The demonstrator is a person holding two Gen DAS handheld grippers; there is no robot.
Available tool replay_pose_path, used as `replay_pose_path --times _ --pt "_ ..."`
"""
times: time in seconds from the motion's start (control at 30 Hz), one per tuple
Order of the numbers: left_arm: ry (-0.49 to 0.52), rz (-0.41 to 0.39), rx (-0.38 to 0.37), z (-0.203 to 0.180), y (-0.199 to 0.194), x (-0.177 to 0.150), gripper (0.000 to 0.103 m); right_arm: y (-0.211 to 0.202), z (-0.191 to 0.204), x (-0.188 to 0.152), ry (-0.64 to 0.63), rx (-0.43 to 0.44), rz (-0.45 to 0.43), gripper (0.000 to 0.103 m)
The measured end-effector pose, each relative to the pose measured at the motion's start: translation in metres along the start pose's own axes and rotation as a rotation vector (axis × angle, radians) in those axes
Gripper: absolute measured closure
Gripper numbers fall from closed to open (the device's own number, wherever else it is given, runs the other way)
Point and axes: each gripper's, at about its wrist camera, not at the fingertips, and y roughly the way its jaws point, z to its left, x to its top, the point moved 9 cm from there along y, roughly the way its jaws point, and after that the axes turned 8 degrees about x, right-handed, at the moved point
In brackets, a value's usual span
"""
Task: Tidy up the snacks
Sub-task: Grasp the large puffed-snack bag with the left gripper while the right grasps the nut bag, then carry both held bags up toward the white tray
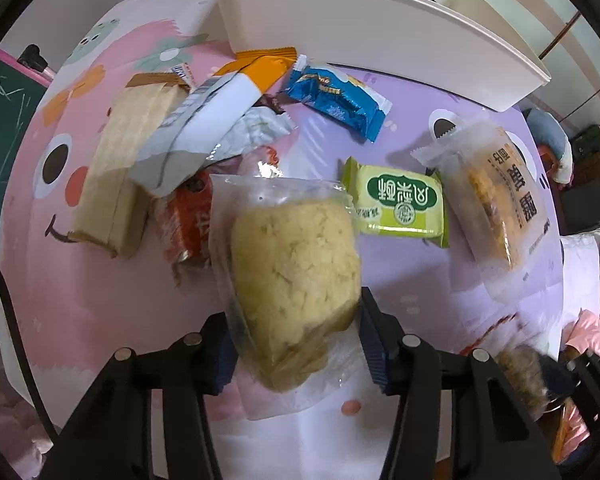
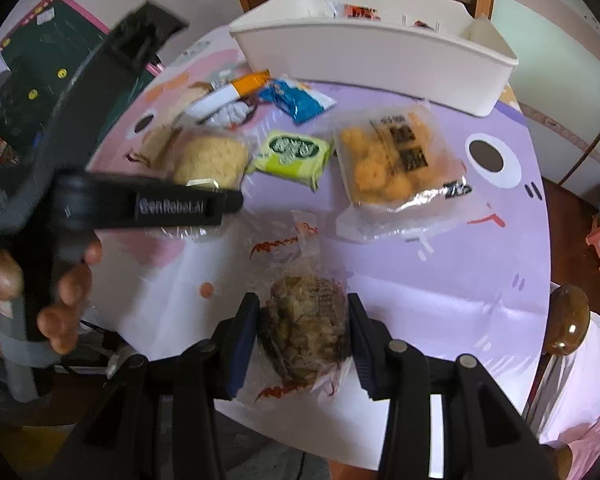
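Note:
My left gripper (image 1: 296, 352) is shut on a clear-wrapped pale yellow crumbly cake (image 1: 296, 272), held over the table; it also shows in the right wrist view (image 2: 210, 158). My right gripper (image 2: 304, 336) is shut on a clear-wrapped dark brown cake (image 2: 306, 320) near the table's front edge. A white storage bin (image 1: 372, 36) stands at the back, also in the right wrist view (image 2: 364, 60), with some packets inside. A green packet (image 1: 398, 204), a blue packet (image 1: 340, 100) and a clear pack of orange pastry (image 1: 496, 200) lie on the table.
A heap at the left holds a tan wafer pack (image 1: 120, 168), an orange-and-white packet (image 1: 220, 100) and a red packet (image 1: 188, 216). The round table has a pink and purple cartoon cloth (image 2: 440, 280). The left handheld gripper's body (image 2: 140, 200) crosses the right view.

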Motion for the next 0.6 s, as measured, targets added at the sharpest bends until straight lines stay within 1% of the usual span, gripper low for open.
replay_pose_path --times 0.1,0.27,0.33,0.47,0.6 --pt "-0.006 0.003 -0.019 0.009 -0.014 -0.007 0.052 -0.013 0.009 0.01 0.001 0.014 -0.022 0.06" --pt "0.013 -0.057 -0.041 0.015 -0.061 -0.004 0.053 -0.035 0.022 0.036 0.004 0.034 -0.071 0.06" --pt "0.028 -0.088 -0.042 0.022 -0.081 0.004 0.053 -0.049 0.027 0.047 0.004 0.043 -0.1 0.06" --pt "0.066 -0.184 -0.04 0.014 -0.127 0.032 0.053 -0.074 0.034 0.076 -0.001 0.048 -0.16 0.06" --pt "0.086 -0.254 -0.045 0.012 -0.161 0.062 0.053 -0.097 0.035 0.109 0.011 0.05 -0.215 0.06"
